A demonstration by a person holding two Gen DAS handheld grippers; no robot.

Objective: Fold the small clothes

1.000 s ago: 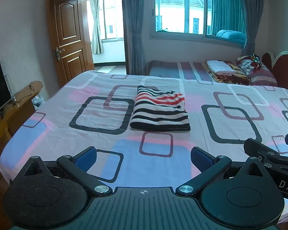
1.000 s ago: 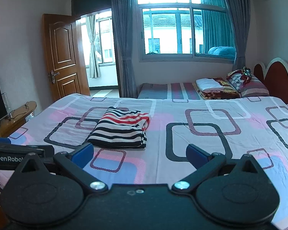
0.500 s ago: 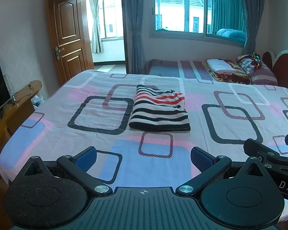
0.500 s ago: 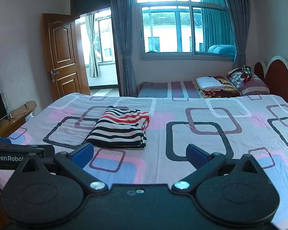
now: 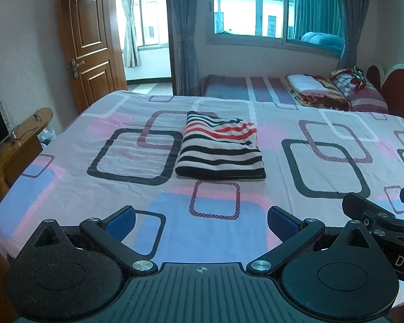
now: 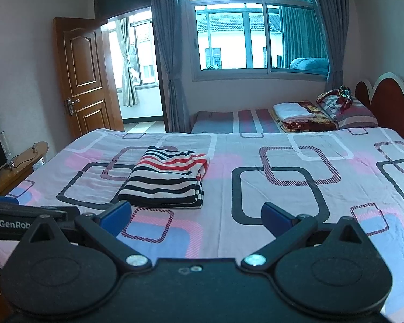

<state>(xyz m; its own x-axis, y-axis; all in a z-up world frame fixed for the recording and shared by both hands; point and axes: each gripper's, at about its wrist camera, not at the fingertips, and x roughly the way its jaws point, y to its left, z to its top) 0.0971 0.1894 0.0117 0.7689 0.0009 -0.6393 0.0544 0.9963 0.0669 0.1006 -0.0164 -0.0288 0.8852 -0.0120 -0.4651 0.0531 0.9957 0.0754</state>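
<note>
Garment [image 5: 220, 148] folded on bed [image 5: 67, 183], beyond both tools

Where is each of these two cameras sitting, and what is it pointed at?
Left wrist: on the left hand-held gripper, facing across the bed at the folded striped garment; the right gripper's edge shows.
Right wrist: on the right hand-held gripper, same direction; garment lies left.
Shared: bed, garment, window.

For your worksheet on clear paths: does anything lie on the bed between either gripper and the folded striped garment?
Nothing visible does. Only bare patterned bedsheet lies between the open left gripper, the open right gripper and the folded striped garment.
</note>
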